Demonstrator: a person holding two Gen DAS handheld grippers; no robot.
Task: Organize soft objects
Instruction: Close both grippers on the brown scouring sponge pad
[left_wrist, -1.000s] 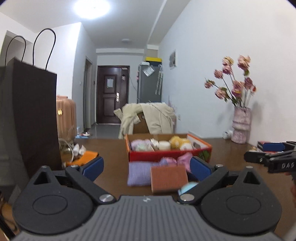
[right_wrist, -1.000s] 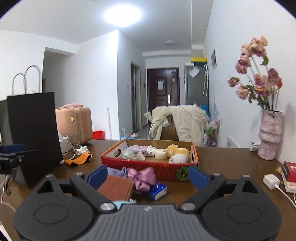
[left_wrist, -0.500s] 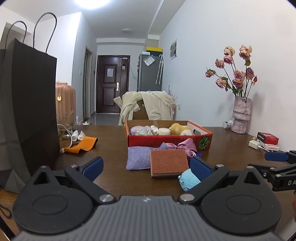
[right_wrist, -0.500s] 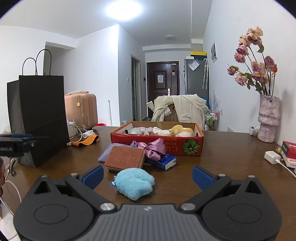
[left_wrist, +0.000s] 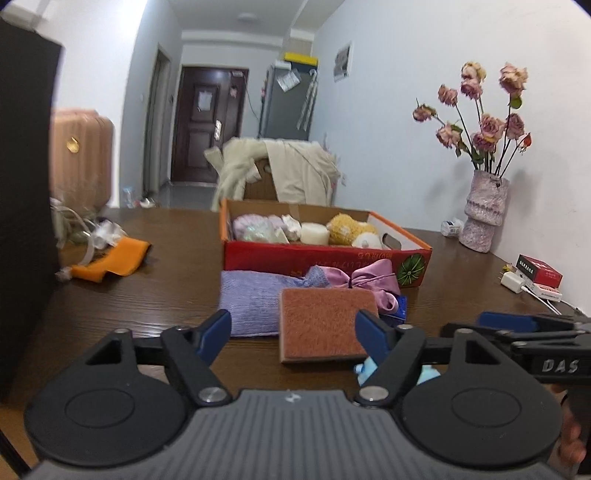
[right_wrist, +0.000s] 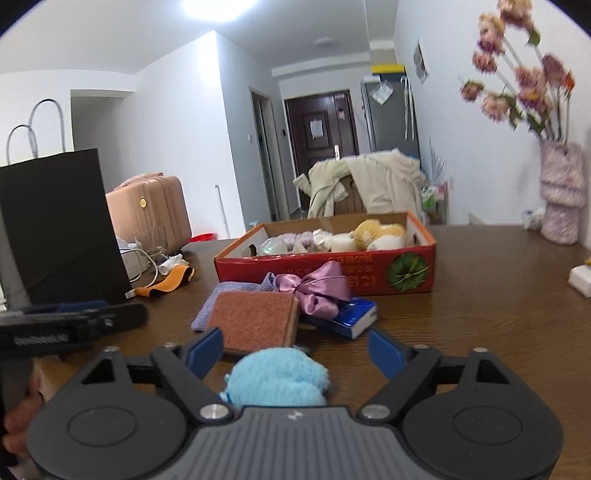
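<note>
- Fluffy pale-blue plush ball (right_wrist: 276, 377) now sits right between the spread fingers of your right gripper (right_wrist: 295, 349); half a second ago it lay further out on the brown wooden table (right_wrist: 480, 314), so you have closed in, though the blue pads are not touching it yet. I judge the grasp is the next step.
- Your left gripper (left_wrist: 293, 328) is spread wide too and holds nothing; it has also come forward, and the rust-brown scouring sponge (left_wrist: 320, 323) fills more of its view than before.
- That sponge is a flat slab with a coarse, fibrous top; it lies just beyond the ball and partly over the lilac knitted cloth (left_wrist: 255, 301).
- Behind it, a shiny mauve satin bow (right_wrist: 319, 290) rests against a glossy blue small box (right_wrist: 351, 315).
- Furthest, towards the table's far edge, the red cardboard tray (right_wrist: 332, 275) already holds pale, yellow and lilac soft pieces.
</note>
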